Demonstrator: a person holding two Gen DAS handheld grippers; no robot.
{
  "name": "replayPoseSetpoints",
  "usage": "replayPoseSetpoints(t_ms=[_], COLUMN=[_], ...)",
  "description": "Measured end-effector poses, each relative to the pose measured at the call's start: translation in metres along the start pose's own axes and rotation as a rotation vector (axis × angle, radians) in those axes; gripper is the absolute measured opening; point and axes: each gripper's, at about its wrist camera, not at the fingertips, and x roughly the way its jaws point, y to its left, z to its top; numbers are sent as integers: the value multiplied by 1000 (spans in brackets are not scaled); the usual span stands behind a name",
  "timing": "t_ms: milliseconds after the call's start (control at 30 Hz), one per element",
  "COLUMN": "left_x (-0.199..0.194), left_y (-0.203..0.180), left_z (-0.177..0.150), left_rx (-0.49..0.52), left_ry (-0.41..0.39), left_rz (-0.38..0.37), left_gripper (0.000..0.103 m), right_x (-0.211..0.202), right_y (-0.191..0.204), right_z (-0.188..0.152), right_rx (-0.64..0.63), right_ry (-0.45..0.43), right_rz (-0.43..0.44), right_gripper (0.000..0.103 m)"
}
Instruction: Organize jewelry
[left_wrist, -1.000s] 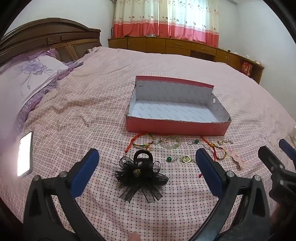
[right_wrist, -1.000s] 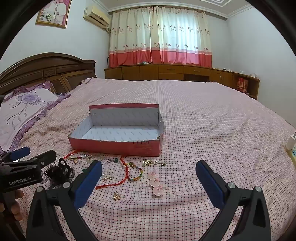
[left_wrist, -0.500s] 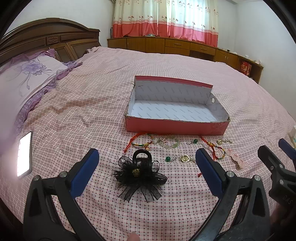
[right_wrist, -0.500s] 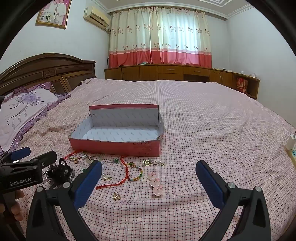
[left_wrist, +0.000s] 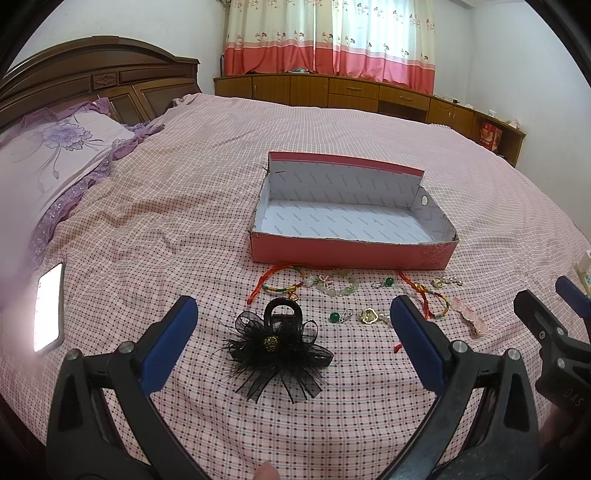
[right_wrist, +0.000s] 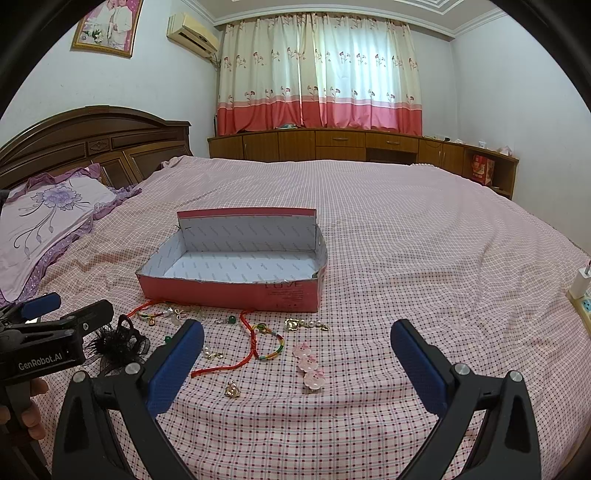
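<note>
Left wrist view first, reading from the left: a lit phone (left_wrist: 49, 308) lies on the bed (left_wrist: 177, 206), well clear of everything else. My left claw (left_wrist: 291, 332) is spread wide and holds nothing, its blue pads hanging to either side of the black hair clip (left_wrist: 276, 341), which sits flat on the checked cover just ahead of me. Beyond the clip runs a loose row of jewelry: a red cord bracelet (left_wrist: 282, 282), a pale bead bracelet (left_wrist: 338, 282), green bead earrings (left_wrist: 338, 316), a gold charm (left_wrist: 368, 315), a second red cord bracelet (left_wrist: 430, 299) and a pink flower clip (left_wrist: 467, 317). Behind that row stands the red box (left_wrist: 351, 253), open and, as far as I can see, with nothing in it yet.

From the right wrist view, my right claw (right_wrist: 297, 350) is likewise released and bare, poised nearest the pink flower clip (right_wrist: 309, 365), with a small gold charm (right_wrist: 232, 390) close by on the cover.

I judge the sorting has not started: every piece lies outside the box. The step in hand looks like the approach to a first pick, most likely the hair clip for my left claw. That calls for lowering until the pads bracket the clip's stiff arch, not the soft mesh, then closing and carrying it over the box's near wall.
</note>
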Motion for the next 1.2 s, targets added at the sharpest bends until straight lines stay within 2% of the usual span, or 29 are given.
replayPoseSetpoints(t_ms=[1200], left_x=[-1], left_y=[-6], left_z=[4], left_rx=[4], left_ry=[-3], left_rz=[0], left_gripper=[97], right_x=[-1], right_y=[0], right_z=[1], right_rx=[0], right_ry=[-1], right_rz=[0], right_gripper=[103])
